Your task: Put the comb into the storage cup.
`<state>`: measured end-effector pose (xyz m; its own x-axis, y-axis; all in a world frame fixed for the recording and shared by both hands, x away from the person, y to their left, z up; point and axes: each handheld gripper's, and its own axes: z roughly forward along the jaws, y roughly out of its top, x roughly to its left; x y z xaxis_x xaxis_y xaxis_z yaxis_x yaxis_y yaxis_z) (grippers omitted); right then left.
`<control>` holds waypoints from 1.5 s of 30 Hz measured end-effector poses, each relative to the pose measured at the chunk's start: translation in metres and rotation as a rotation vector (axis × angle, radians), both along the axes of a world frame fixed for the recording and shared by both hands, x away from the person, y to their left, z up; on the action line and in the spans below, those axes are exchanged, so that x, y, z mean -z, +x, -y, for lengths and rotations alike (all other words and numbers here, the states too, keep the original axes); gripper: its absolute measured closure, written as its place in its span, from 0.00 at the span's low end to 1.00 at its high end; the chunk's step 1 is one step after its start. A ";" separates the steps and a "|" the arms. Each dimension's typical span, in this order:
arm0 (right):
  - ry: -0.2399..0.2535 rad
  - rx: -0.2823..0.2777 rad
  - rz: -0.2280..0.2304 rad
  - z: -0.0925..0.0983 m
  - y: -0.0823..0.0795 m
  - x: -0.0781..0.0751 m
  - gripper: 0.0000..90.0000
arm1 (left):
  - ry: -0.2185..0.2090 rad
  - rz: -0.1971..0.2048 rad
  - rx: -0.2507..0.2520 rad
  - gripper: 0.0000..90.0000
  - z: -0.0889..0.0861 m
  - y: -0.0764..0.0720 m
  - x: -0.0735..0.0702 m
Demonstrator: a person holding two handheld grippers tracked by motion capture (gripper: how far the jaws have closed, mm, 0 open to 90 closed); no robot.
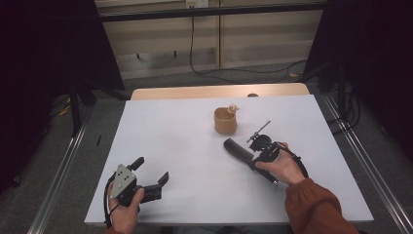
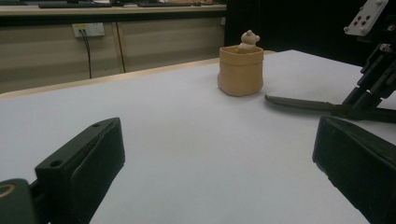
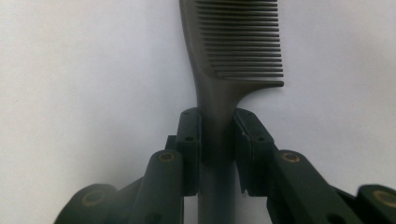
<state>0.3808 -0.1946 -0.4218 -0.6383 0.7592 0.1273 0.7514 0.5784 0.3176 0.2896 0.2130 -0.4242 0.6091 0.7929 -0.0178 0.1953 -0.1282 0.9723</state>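
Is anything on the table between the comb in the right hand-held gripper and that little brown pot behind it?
Nothing visible. The right hand-held gripper is shut on the handle of the dark comb, whose toothed end points toward the brown pot. Bare white table lies between them. The left hand-held gripper sits open, well off to the side.

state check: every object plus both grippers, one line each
comb: flat on the table, handle clamped by the right gripper
right gripper: shut on the comb's handle
left gripper: open, nothing between its jaws
tan cup: upright on the table, apart from the comb
small bear figure: sitting at the cup's rim
table: white top
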 end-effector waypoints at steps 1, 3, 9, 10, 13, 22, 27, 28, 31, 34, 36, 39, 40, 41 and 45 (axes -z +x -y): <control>0.004 -0.001 0.002 0.001 -0.001 0.000 0.81 | 0.001 0.000 0.000 0.03 0.000 0.000 0.000; 0.013 -0.002 0.014 0.003 -0.002 -0.001 0.81 | 0.006 -0.001 0.001 0.03 0.000 0.000 0.000; 0.041 -0.021 0.046 0.005 -0.008 -0.004 0.81 | 0.005 -0.005 0.001 0.03 0.000 0.000 0.000; 0.049 -0.026 0.052 0.005 -0.009 -0.003 0.81 | 0.005 -0.005 0.000 0.03 0.000 0.000 0.001; 0.057 -0.023 0.060 0.007 -0.011 -0.002 0.81 | 0.009 -0.003 0.000 0.03 0.000 0.000 0.000; 0.096 -0.017 0.095 0.015 -0.017 -0.005 0.81 | 0.003 -0.003 0.001 0.03 0.000 0.000 0.000; 0.117 -0.010 0.114 0.017 -0.019 -0.007 0.81 | 0.004 -0.003 -0.002 0.03 0.000 0.000 0.000; 0.117 -0.008 0.118 0.017 -0.020 -0.008 0.81 | 0.003 -0.003 -0.001 0.03 0.000 0.000 0.000; 0.133 -0.004 0.132 0.020 -0.023 -0.009 0.81 | -0.001 -0.001 0.002 0.03 0.000 0.000 0.000; 0.148 0.002 0.144 0.025 -0.025 -0.010 0.81 | 0.004 -0.002 0.003 0.03 0.000 0.000 0.000; 0.161 0.010 0.147 0.028 -0.026 -0.011 0.81 | -0.001 -0.001 0.001 0.03 0.000 0.000 0.000; 0.180 0.016 0.152 0.031 -0.027 -0.012 0.81 | -0.002 -0.002 0.000 0.03 0.000 0.000 0.000; 0.197 0.021 0.152 0.032 -0.027 -0.012 0.81 | -0.001 -0.002 0.001 0.03 0.000 0.000 0.000; 0.207 0.021 0.157 0.033 -0.028 -0.012 0.81 | 0.003 -0.002 0.003 0.03 0.000 0.000 0.000; 0.215 0.034 0.170 0.034 -0.031 -0.015 0.81 | 0.003 -0.002 0.004 0.03 0.000 0.000 0.000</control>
